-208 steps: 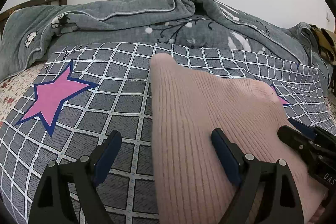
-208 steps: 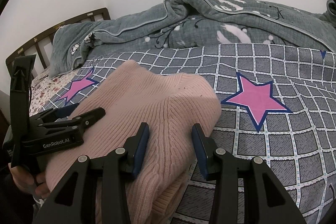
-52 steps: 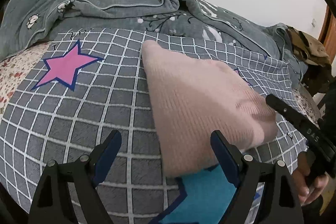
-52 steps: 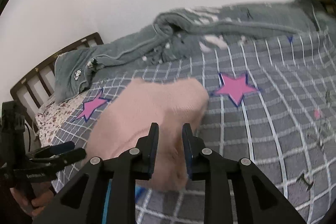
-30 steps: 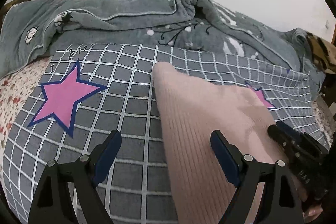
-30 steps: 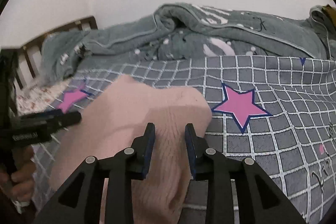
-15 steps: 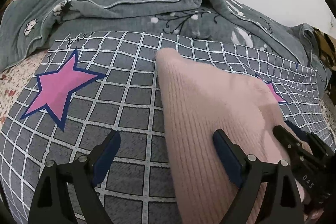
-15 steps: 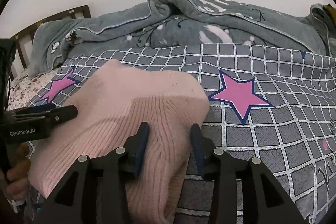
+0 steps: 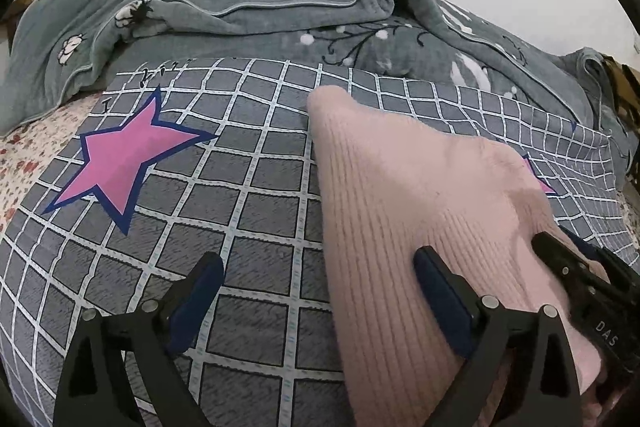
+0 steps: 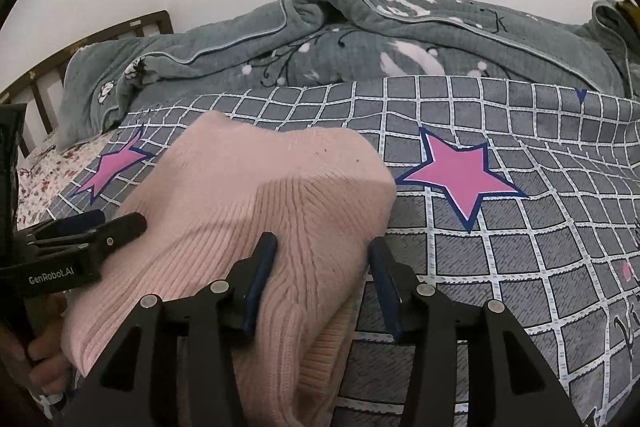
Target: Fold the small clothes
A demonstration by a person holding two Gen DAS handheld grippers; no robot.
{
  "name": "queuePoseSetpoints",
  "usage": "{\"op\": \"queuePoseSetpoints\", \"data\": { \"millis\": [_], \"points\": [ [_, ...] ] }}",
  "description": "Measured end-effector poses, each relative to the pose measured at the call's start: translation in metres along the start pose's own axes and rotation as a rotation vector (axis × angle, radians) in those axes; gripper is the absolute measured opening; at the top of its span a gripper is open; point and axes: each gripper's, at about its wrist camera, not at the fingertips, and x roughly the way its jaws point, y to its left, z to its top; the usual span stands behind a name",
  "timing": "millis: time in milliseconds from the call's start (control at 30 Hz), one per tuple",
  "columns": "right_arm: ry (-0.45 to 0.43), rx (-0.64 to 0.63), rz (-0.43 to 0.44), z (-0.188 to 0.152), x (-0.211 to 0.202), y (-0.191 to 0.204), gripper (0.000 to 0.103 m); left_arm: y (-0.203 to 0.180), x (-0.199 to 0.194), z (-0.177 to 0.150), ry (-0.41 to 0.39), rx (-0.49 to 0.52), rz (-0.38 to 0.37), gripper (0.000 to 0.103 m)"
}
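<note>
Sweater (image 10: 248,227): pink ribbed knit, folded into a thick block, lying flat on the checked bedspread (image 9: 248,211); a second ago carried lower-edge up, now set down and spread.
Position: near edge of the bed, between two pink stars (image 10: 460,179), well short of the grey quilt (image 9: 280,23) bunched along the wall.
Right gripper (image 10: 320,279): jaws opening, near corner of the knit between them but pads no longer pinching; narrow and clamped a moment back.
Left gripper (image 9: 316,303): jaws opening to nearly full spread, left pad over bare bedspread, right pad resting on the knit's left half, nothing gripped; wide a second ago too.
Hand (image 10: 44,363): seen at lower left of the right view, wrapped on the left tool's handle.
Meaning for the task: release under way, so probably placement of a finished fold; edges look roughly square, perhaps only a pat or smoothing left.
</note>
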Motion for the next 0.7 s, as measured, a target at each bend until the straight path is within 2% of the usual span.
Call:
{"op": "queuePoseSetpoints", "data": {
  "millis": [367,567,700],
  "points": [
    [0.001,0.009,0.000,-0.001,-0.002,-0.001,0.046,0.004,0.002,-0.001,-0.009,-0.023,-0.015,0.102],
    [0.030,0.063,0.052,-0.001,-0.009,-0.010,0.046,0.016,-0.012,-0.003,0.004,-0.111,-0.118,0.099],
    [0.026,0.066,0.061,-0.007,-0.020,-0.011,0.046,0.011,-0.033,-0.012,-0.011,-0.079,-0.136,0.098]
  ]
}}
